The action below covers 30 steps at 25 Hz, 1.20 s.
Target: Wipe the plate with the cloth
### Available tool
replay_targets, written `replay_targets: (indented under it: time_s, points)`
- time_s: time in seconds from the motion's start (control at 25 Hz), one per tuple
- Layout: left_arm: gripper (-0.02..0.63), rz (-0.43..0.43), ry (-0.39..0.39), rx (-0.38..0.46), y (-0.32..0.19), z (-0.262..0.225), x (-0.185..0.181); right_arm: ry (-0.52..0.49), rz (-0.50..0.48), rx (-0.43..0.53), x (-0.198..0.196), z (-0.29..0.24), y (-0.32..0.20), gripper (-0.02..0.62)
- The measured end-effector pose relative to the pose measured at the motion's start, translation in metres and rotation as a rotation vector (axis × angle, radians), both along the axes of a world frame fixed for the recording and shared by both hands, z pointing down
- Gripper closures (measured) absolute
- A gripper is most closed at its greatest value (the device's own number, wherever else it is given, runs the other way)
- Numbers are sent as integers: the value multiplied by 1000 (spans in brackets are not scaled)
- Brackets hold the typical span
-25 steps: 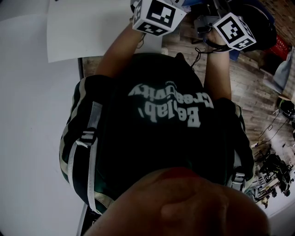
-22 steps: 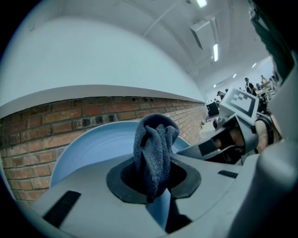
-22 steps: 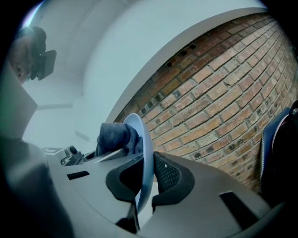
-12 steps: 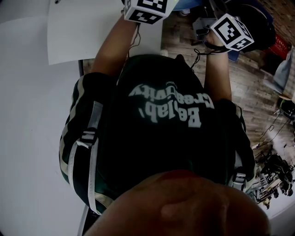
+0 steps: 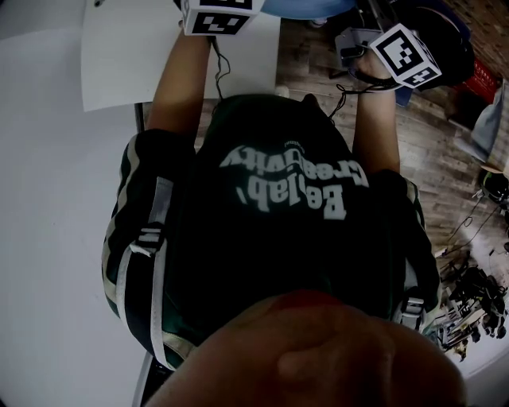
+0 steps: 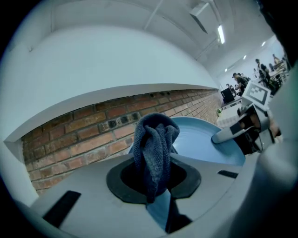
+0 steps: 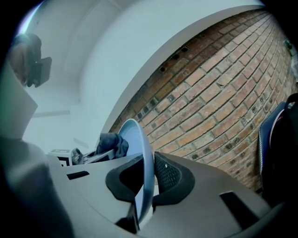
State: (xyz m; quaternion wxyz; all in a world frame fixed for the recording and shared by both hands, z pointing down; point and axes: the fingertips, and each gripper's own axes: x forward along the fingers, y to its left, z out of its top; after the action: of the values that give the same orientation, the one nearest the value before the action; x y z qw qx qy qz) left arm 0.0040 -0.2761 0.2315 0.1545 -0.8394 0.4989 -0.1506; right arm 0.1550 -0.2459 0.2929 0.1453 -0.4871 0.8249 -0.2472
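A light blue plate (image 7: pixel 141 158) stands on edge in the air, its rim pinched by my right gripper (image 7: pixel 146 179), which is shut on it. My left gripper (image 6: pixel 156 174) is shut on a bunched dark blue cloth (image 6: pixel 153 148). The cloth (image 7: pixel 114 143) lies close against the plate's face (image 6: pixel 205 139) near its far rim. In the left gripper view the right gripper (image 6: pixel 235 132) shows at the plate's right edge. The head view shows only the two marker cubes, left (image 5: pixel 213 16) and right (image 5: pixel 406 54), and a sliver of plate (image 5: pixel 306 6). The jaws are out of frame there.
A red brick wall (image 6: pixel 84 135) under a white wall fills the background of both gripper views. A white table (image 5: pixel 135 56) lies below my left arm. Wooden floor (image 5: pixel 429 159) and clutter (image 5: pixel 469 302) are at the right. A dark bag or chair (image 7: pixel 279 148) stands at the right gripper view's edge.
The left gripper's marker cube has moved up and to the left in the head view, half out of frame. The right cube has stayed in place.
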Motion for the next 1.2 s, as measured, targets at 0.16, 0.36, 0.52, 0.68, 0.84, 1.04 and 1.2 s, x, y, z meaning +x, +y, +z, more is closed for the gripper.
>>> replay_targets:
  time_s: [0.16, 0.36, 0.52, 0.68, 0.84, 1.04, 1.2]
  points:
    - [540, -8, -18, -16, 12, 12, -8, -14, 31, 9, 5, -5, 1, 580]
    - [540, 13, -59, -62, 29, 41, -9, -39, 66, 9, 12, -6, 2, 580]
    - [540, 35, -72, -103, 45, 62, -7, -48, 76, 9, 14, -7, 2, 580]
    - [540, 62, -62, -147, 55, 76, 1, -50, 76, 8, 14, -7, 2, 580]
    - [540, 103, -61, -172, 65, 85, 16, -47, 77, 6, 14, -6, 3, 580]
    - [540, 166, -65, -176, 74, 87, 41, -43, 84, 5, 12, -7, 5, 580]
    - [540, 218, -69, -169, 79, 87, 61, -44, 86, 4, 13, -7, 5, 580]
